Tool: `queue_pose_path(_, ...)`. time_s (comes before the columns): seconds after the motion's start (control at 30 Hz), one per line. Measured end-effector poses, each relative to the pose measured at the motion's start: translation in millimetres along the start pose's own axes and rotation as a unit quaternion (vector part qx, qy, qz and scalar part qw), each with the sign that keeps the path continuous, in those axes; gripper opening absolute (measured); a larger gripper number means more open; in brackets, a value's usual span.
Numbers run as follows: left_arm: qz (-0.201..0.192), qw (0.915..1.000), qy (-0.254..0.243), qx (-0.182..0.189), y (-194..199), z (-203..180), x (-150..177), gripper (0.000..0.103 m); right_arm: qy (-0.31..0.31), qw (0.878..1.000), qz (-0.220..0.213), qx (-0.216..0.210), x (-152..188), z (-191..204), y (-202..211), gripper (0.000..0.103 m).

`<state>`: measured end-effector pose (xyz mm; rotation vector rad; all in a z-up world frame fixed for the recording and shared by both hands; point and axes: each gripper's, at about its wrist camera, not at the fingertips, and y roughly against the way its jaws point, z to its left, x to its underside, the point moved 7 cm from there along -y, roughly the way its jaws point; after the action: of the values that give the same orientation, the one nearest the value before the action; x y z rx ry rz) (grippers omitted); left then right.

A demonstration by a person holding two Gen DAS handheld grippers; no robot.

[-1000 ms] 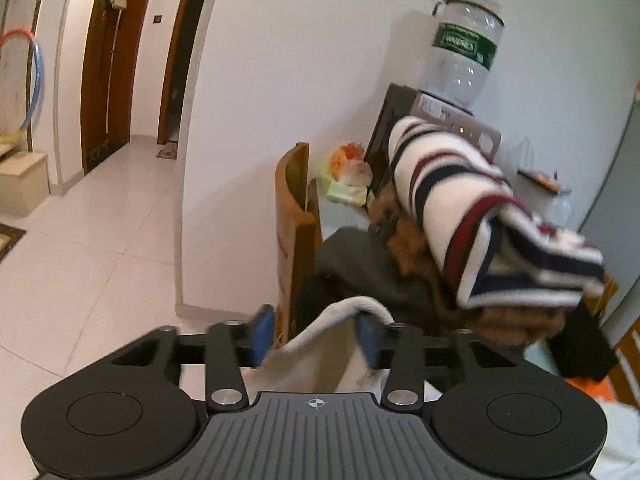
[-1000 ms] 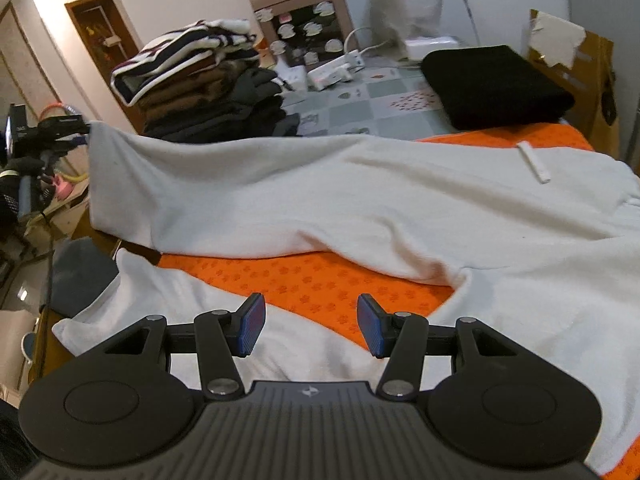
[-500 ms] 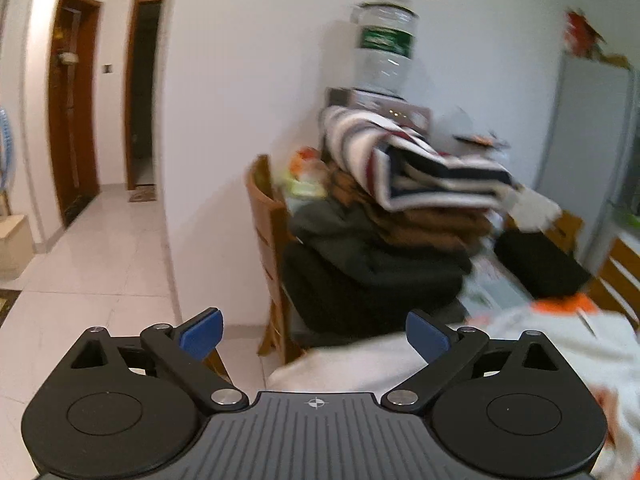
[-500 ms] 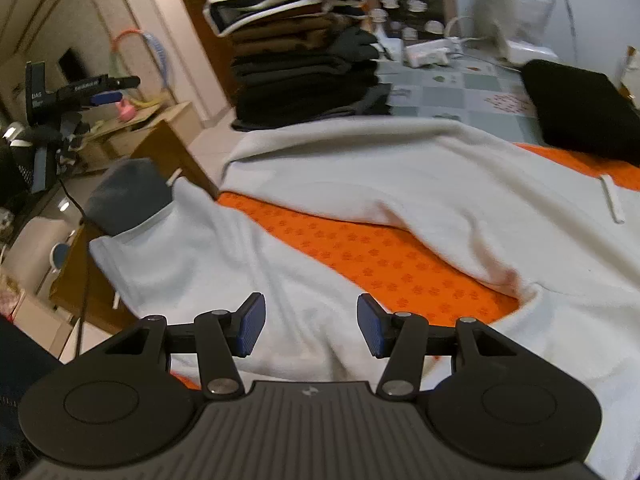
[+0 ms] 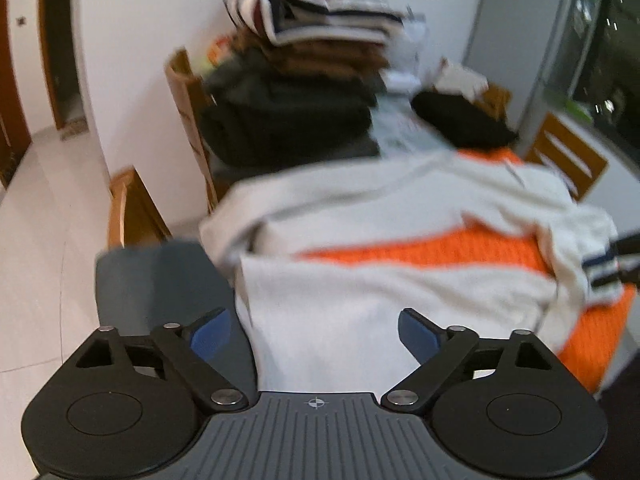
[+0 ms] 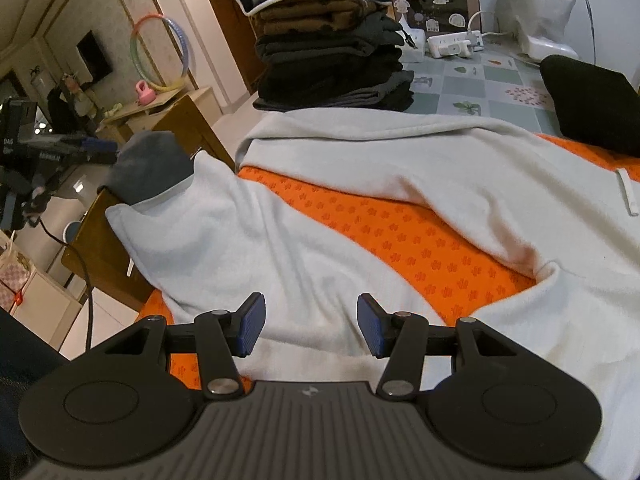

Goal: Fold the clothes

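Garment [image 6: 400, 184], pale grey, spread across orange mat [image 6: 400, 236] on worktop, two long parts lying apart.
Left tongs [image 5: 314, 332] spread wide, empty, above near part.
Right tongs [image 6: 310, 326] spread, empty, near part just ahead.
Advice: pinch single layer at edge, lift clear, keep fold flat.

Pale cream garment [image 6: 400, 184] with grey hood [image 6: 148, 168] sprawled unfolded across frame centre, rumpled; stack of folded clothes [image 6: 332, 52] at upper centre.
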<state>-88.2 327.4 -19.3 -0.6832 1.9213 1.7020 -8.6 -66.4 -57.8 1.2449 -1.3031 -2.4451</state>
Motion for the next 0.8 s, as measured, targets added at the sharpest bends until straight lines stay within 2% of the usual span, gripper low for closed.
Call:
queue_pose_path(0.27,0.116,0.9924,-0.035,0.022,-25.2,-11.3,40.5,0.072,-0.002,1.000,0.000,0.005,10.9,-1.3,2.7,0.057)
queue_pose_path(0.3,0.125,0.9912,-0.036,0.024,-28.4,-11.8,44.1,0.068,-0.001,1.000,0.000,0.008,11.7,-2.0,3.4,0.057)
queue_pose_path(0.47,0.153,0.9866,-0.042,0.038,-41.5,-17.3,49.9,0.061,-0.001,1.000,0.001,0.015,14.8,-5.6,7.3,0.057)
queue_pose_path(0.5,0.159,0.9853,-0.047,0.040,-43.5,-19.4,50.9,0.056,0.003,1.000,0.002,0.017,15.6,-5.8,7.4,0.057)
queue_pose_path(0.57,0.164,0.9835,-0.064,0.039,-44.8,-24.3,53.0,0.051,0.014,1.000,0.007,0.019,17.7,-5.8,7.3,0.057)
queue_pose_path(0.63,0.165,0.9831,-0.068,0.042,-44.6,-26.3,53.0,0.011,0.026,0.999,0.012,0.021,20.3,-5.2,5.9,0.057)
queue_pose_path(0.8,0.125,0.9865,-0.104,0.019,-35.4,-39.0,48.4,0.009,0.067,0.997,0.033,0.006,26.7,3.2,-5.2,0.057)
